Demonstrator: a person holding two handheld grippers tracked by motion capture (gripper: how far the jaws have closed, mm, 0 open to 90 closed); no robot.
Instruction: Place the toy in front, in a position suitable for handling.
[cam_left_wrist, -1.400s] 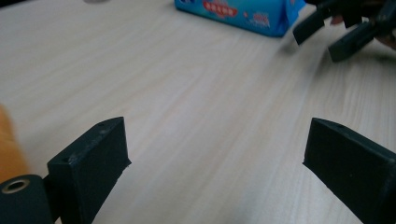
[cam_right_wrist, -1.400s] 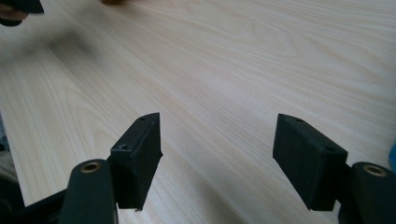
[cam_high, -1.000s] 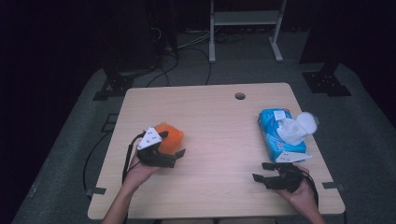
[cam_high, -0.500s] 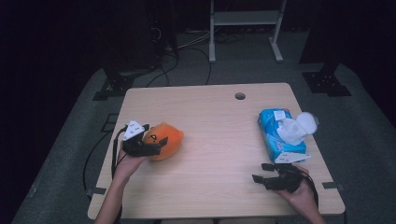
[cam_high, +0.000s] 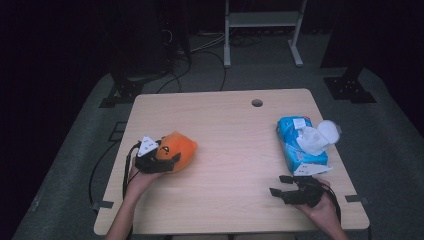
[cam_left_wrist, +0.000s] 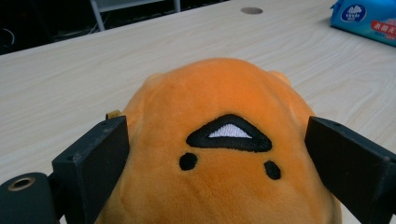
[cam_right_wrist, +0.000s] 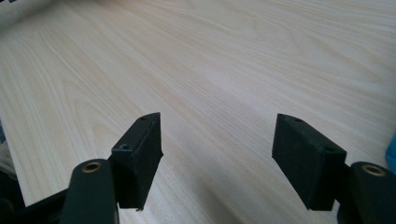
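Note:
An orange plush toy (cam_high: 181, 146) with a black-and-white stitched face lies on the left part of the wooden table (cam_high: 225, 135). My left gripper (cam_high: 169, 159) comes at it from the left front. In the left gripper view the plush toy (cam_left_wrist: 219, 186) fills the gap and both jaws press its sides, so the left gripper (cam_left_wrist: 219, 135) is shut on it. Near the table's front right edge my right gripper (cam_high: 278, 185) rests low, pointing left. Its jaws stand wide apart over bare wood, with the right gripper (cam_right_wrist: 217, 135) open and holding nothing.
A blue tissue pack (cam_high: 296, 147) lies at the right edge, with white tissue (cam_high: 316, 137) pulled out of its top; the tissue pack (cam_left_wrist: 366, 18) also shows far off. A cable hole (cam_high: 257, 102) sits near the table's back edge. Stands and cables occupy the dark floor beyond.
My left hand and gripper shifted from the plush toy's near side out to its left and partly back, turning the toy a little. The right gripper has stayed put.

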